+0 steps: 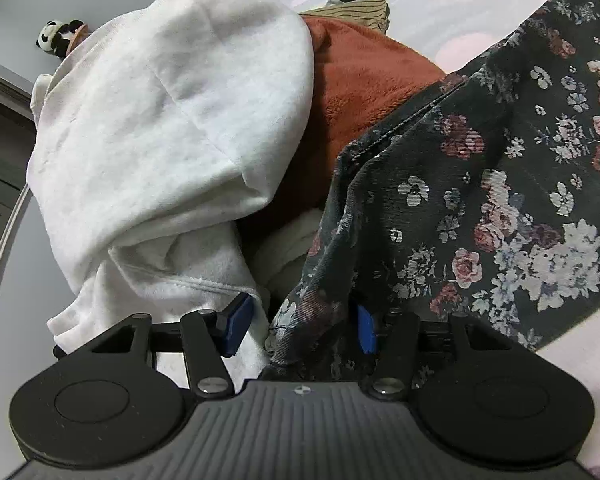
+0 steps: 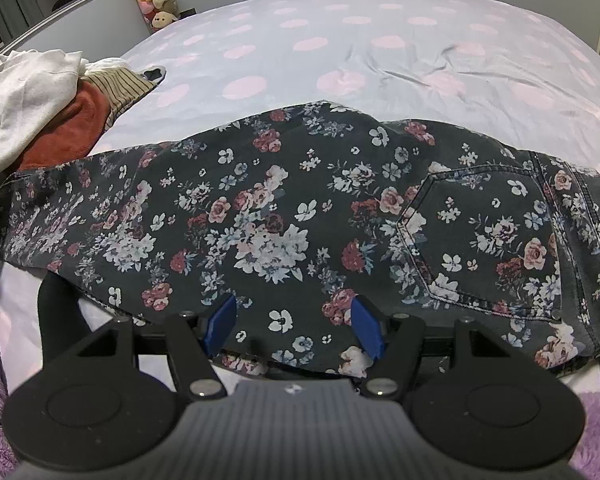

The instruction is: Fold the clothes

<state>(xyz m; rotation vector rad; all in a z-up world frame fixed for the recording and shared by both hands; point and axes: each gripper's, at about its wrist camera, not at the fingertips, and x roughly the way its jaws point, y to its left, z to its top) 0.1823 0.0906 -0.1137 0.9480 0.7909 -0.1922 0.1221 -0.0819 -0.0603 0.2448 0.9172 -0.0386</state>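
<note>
Left view: the left gripper (image 1: 300,320) has the floral jeans' (image 1: 480,184) hem bunched between part-open jaws; whether the pads pinch it I cannot tell. Right view: the right gripper (image 2: 294,326) stands wide over the jeans (image 2: 284,208), laid across the bed (image 2: 340,40), gripping nothing. Seemingly the fold is starting; next, clamp the hem.

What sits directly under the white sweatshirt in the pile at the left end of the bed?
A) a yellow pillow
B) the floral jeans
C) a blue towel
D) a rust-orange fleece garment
D: in the right wrist view the white sweatshirt lies on top of a rust-orange fleece garment, with the floral jeans spread separately across the dotted bedsheet.
</note>
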